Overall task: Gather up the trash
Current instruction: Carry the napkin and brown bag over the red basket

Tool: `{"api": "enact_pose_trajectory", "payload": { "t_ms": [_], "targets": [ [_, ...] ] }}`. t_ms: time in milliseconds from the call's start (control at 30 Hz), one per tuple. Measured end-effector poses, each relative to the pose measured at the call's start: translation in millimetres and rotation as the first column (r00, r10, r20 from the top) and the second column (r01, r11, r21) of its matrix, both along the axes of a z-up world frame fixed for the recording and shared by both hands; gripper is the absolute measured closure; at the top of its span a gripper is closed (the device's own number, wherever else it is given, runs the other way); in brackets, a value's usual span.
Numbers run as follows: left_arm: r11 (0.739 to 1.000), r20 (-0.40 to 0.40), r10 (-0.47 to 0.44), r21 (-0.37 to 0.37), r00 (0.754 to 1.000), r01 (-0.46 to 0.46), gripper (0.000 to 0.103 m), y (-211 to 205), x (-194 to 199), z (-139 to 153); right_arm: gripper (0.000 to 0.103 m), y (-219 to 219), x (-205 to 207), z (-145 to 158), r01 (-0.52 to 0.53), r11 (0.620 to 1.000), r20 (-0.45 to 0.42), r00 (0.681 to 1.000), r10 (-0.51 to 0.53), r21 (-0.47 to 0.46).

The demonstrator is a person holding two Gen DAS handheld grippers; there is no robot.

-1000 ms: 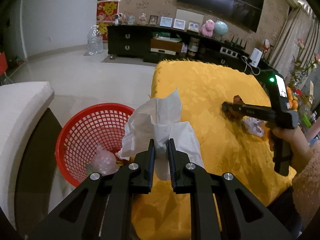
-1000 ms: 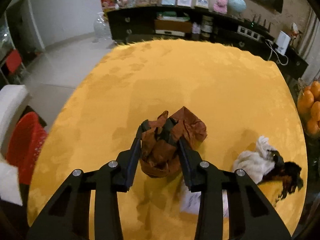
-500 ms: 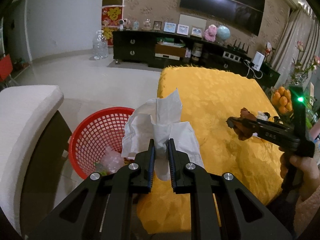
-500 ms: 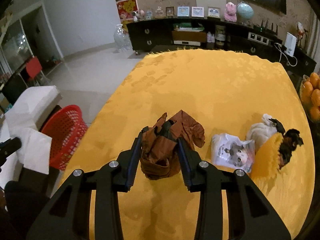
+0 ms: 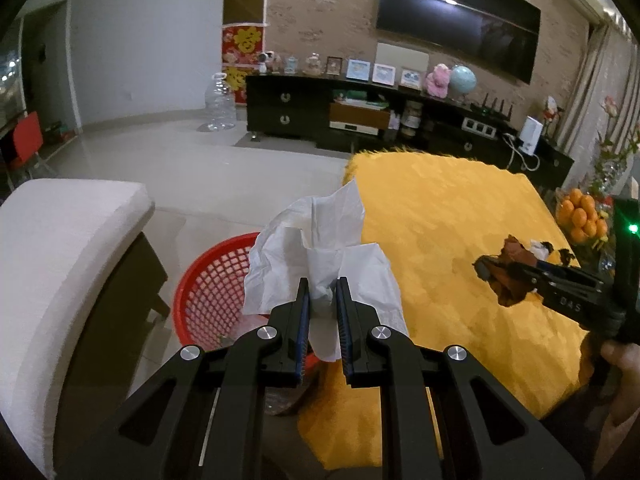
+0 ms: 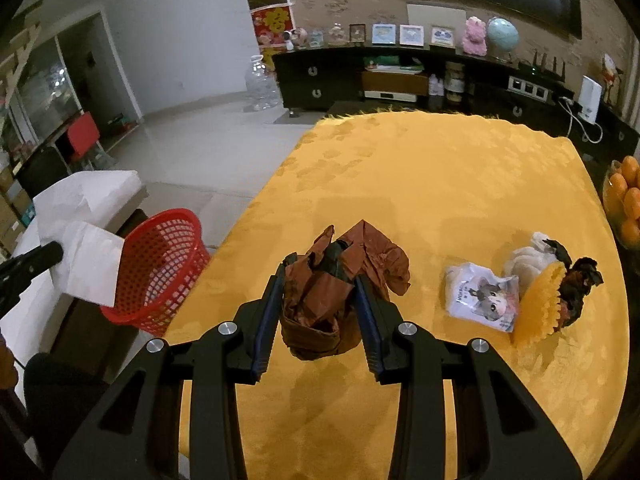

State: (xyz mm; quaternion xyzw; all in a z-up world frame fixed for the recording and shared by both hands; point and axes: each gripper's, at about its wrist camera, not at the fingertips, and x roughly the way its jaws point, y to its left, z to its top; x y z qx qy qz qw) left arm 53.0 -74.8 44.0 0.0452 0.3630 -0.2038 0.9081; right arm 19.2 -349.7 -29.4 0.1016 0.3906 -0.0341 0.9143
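Note:
My left gripper (image 5: pixel 322 292) is shut on a crumpled white tissue (image 5: pixel 320 248) and holds it in the air beside the table edge, above and just right of a red mesh basket (image 5: pixel 208 284) on the floor. My right gripper (image 6: pixel 320 280) is shut on a crumpled brown wrapper (image 6: pixel 332 292), lifted above the yellow tablecloth (image 6: pixel 440 184). The right gripper with the wrapper (image 5: pixel 508 276) shows at the right of the left wrist view. The basket (image 6: pixel 160 264) and tissue (image 6: pixel 84 256) show at the left of the right wrist view.
On the cloth to the right lie a white printed packet (image 6: pixel 480 296), a yellow paper cup liner (image 6: pixel 536 308) and white and dark scraps (image 6: pixel 560 260). A bowl of oranges (image 6: pixel 626 200) stands at the right edge. A white padded chair (image 5: pixel 60 264) stands left of the basket.
Both grippers have pulled back and up from the table, each keeping its load. The right gripper has lifted the brown wrapper higher; the basket now sits lower under the tissue.

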Motion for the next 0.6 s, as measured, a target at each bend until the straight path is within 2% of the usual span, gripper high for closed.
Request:
{"api": "enact_pose_trajectory", "payload": {
  "t_ms": [600],
  "targets": [
    [0.997,-0.005,0.076,-0.005,0.997,-0.076,0.09,29,18,-1,0.067,43,22,24,-0.1,0.995,0.026,0.995,0.1,-0.009]
  ]
}}
